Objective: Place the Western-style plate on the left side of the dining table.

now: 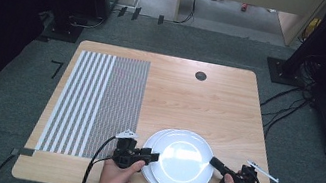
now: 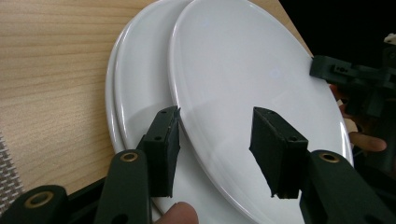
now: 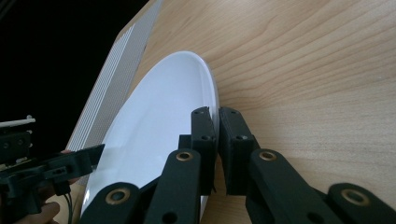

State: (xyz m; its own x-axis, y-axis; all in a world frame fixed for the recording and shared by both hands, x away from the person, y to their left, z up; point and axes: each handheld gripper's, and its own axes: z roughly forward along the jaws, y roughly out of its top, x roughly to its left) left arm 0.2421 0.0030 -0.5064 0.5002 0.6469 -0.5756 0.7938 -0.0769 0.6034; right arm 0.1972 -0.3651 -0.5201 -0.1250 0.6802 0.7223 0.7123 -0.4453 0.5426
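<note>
White on pale wood, black tools at either side.

Two glossy white plates: top plate (image 1: 185,159) plain and bright with a glare patch, lower plate (image 1: 154,143) the same unmarked white. Light tan desk (image 1: 209,105) with fine brown grain and one small dark round spot (image 1: 200,76). Grey-and-white mat (image 1: 98,103), bold stripes on its left half, fine close-set weave pattern on its right half. Matte black left gripper (image 1: 153,156) and right gripper (image 1: 214,162), brass-coloured rivets in the black jaws, a pale grey plate on top of each. Dull grey carpet floor (image 1: 0,108), black cables (image 1: 284,110) across it.
</note>
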